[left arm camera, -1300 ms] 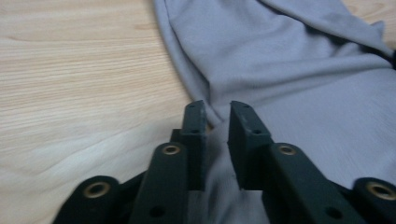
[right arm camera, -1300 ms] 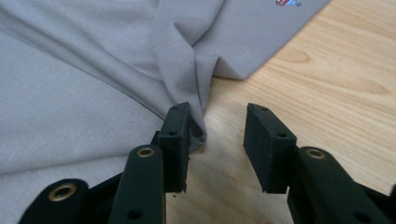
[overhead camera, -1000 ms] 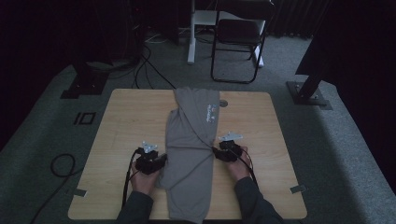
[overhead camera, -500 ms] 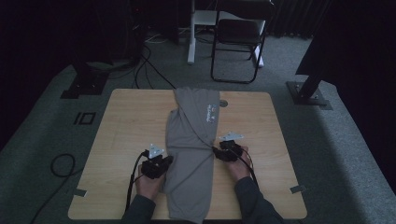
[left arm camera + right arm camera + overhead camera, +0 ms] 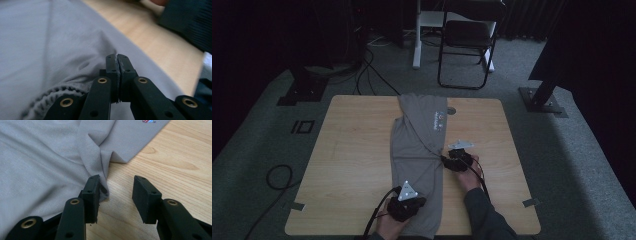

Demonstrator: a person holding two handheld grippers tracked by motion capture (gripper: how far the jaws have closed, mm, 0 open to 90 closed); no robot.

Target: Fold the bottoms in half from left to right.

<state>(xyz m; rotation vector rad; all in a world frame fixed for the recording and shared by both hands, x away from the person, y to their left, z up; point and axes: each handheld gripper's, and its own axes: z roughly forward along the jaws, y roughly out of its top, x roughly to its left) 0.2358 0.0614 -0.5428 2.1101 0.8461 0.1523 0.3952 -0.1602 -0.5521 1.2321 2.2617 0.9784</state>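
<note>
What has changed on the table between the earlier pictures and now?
The left tongs moved toward the table's near edge and closed on the grey cotton shirt, pinching cloth in the left gripper view. The right tongs stayed open at the shirt's right edge; the light wooden table is unchanged.

One grey shirt (image 5: 419, 150) counted, spread lengthwise at table centre. One wooden table (image 5: 347, 150). Two grippers counted: left gripper (image 5: 408, 209) at 6 o'clock of shirt, right gripper (image 5: 447, 161) at 3 o'clock. Two forearms entering from 6 o'clock of table. One printed logo (image 5: 438, 120) at 1 o'clock on shirt. One folding chair (image 5: 467, 40) at 12 o'clock beyond table. Two floor stand bases (image 5: 542, 100), at 10 and 2 o'clock.
</note>
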